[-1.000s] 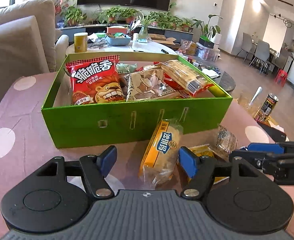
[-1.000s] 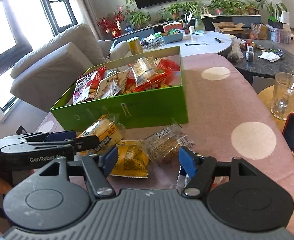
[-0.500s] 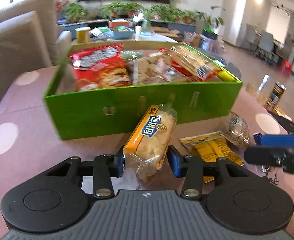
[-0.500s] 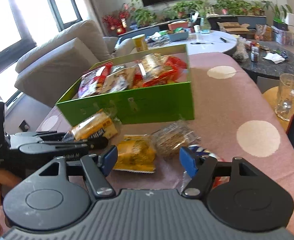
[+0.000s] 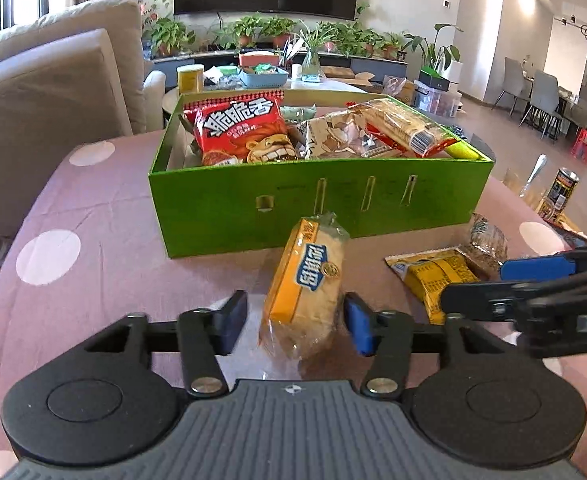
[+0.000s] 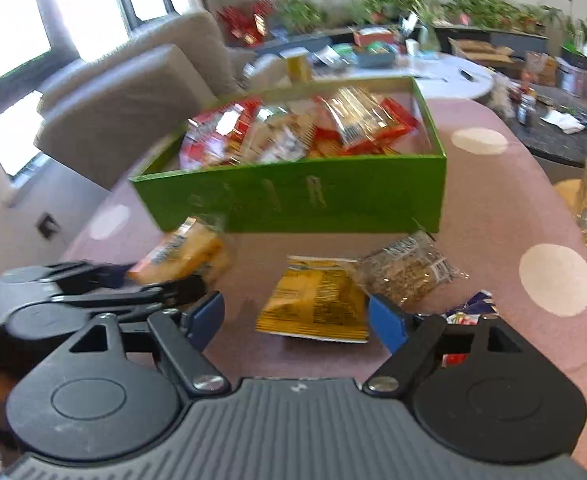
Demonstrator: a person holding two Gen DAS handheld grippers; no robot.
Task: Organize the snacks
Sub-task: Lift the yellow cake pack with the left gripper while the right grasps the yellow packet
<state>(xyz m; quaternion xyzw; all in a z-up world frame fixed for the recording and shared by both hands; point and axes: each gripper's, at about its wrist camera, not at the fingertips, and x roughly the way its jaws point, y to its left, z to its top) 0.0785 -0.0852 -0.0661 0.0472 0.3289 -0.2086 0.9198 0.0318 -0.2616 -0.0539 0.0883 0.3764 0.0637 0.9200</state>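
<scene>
Yellow bread packet (image 5: 307, 280) lay lengthwise between the left tongs (image 5: 293, 322), just reopened, untouched; right tongs (image 6: 295, 316) gaped empty.

Left gripper (image 5: 295, 322), lower centre: jaws have just been opening, and the yellow bread packet (image 5: 305, 286) lies between the blue pads (image 5: 233, 320) without contact. Green box (image 5: 317, 204), centre, contains snack bags. Right gripper (image 5: 489, 284) enters at right, above the yellow sachet (image 5: 433, 276).
</scene>
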